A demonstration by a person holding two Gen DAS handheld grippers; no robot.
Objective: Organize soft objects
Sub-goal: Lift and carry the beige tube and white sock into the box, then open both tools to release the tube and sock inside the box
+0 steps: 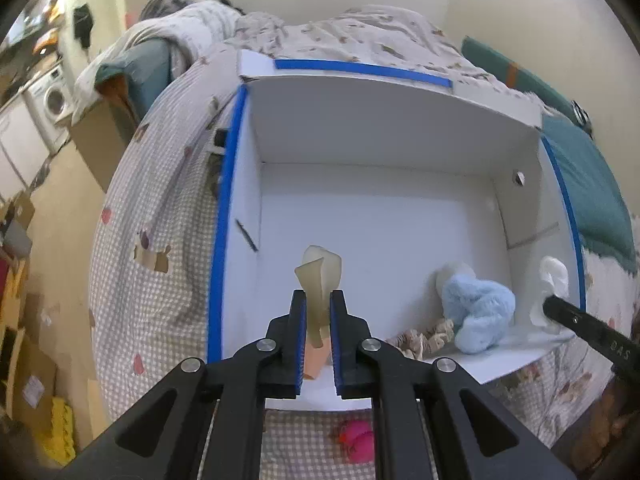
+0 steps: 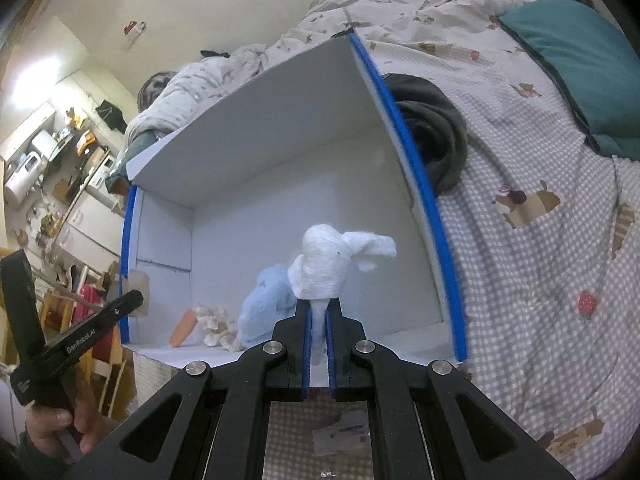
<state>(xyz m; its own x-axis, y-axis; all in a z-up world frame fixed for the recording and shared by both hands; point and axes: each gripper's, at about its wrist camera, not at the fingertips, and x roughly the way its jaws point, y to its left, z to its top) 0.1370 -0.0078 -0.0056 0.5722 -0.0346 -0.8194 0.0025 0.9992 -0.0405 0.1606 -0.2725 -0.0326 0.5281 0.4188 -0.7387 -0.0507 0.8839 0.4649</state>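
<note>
Your left gripper is clamped on a beige folded cloth, its jaws narrow with the cloth standing up between the blue pads, held over the near edge of the white box; that box, edged with blue tape, lies open on the checked bedspread; your right gripper is closed tight on a white cloth bundle, which sticks up above its fingertips over the right side of the box; from the left wrist view the same bundle shows at the box's right wall, at the tip of the right gripper's finger; inside the box, in the near right part, a light blue fluffy cloth lies beside a small patterned frilly cloth, the two touching; an orange piece lies just left of the frilly cloth; a pink soft object lies on the bedspread outside the box, near you; a dark rolled garment rests against the outside of the box's right wall; a teal pillow lies far right on the bed.
</note>
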